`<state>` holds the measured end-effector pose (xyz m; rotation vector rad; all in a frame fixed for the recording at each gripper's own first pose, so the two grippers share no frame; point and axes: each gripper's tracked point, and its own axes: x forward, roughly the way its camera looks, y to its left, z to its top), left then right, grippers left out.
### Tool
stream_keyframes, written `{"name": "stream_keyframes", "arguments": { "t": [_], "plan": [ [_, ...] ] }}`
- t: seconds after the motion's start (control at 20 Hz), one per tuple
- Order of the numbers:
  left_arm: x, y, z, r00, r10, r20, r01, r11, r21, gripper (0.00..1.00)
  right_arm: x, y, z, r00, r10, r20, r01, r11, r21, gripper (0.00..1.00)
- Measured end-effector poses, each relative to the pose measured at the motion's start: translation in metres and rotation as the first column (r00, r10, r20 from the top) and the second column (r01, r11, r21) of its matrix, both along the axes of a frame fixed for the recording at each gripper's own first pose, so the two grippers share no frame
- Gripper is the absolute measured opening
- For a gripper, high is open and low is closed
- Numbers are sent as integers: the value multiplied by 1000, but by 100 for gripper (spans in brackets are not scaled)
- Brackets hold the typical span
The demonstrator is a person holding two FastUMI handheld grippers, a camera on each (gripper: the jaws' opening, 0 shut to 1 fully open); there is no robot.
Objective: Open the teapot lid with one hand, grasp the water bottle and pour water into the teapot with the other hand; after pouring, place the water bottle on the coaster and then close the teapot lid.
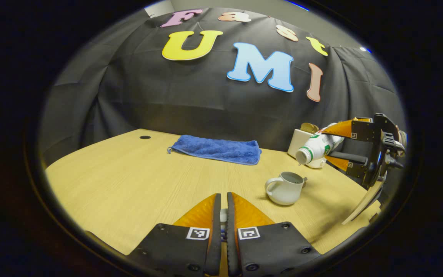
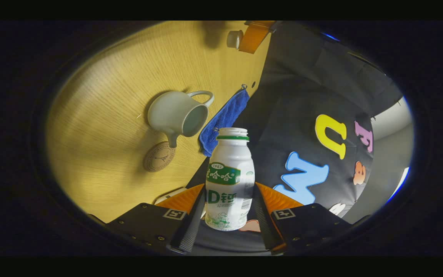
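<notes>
The right hand-held gripper (image 2: 229, 209) clamps the tilted, uncapped water bottle (image 2: 229, 181) above the open teapot (image 2: 177, 113), while the left hand-held gripper (image 1: 221, 200) pinches the small lid (image 1: 223, 215).

The small white thing (image 1: 224, 215) pinched between the left gripper (image 1: 223, 204) fingers is mostly hidden. A white box (image 1: 297, 141) sits partly behind the water bottle (image 1: 317, 148), its brown contents too small to tell

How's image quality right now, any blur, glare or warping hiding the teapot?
Left gripper view: sharp, evenly lit; fisheye bows the table edge; teapot casts a soft shadow. Right gripper view: rolled sideways, dimmer, slightly soft; teapot and bottle readable, no glare.
</notes>
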<state>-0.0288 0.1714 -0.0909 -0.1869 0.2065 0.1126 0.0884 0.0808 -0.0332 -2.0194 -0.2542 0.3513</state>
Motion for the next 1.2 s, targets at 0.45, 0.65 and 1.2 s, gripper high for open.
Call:
{"name": "stream_keyframes", "arguments": {
  "t": [0.45, 0.65, 1.2],
  "plan": [
    [-1, 1, 1, 1000, 7, 0, -7, 1000, 11, 17, 6, -8, -15, 985, -84, -154, 139, 908, 396, 67],
    [0, 1, 0, 1000, 13, -3, -13, 1000, 21, 17, 5, -16, -23, 969, -102, -225, 219, 777, 590, 67],
    [0, 1, 1, 1000, 27, -7, -27, 999, 29, 13, -6, -22, -31, 891, 59, -450, 444, 92, 891, 67]
  ]
}}
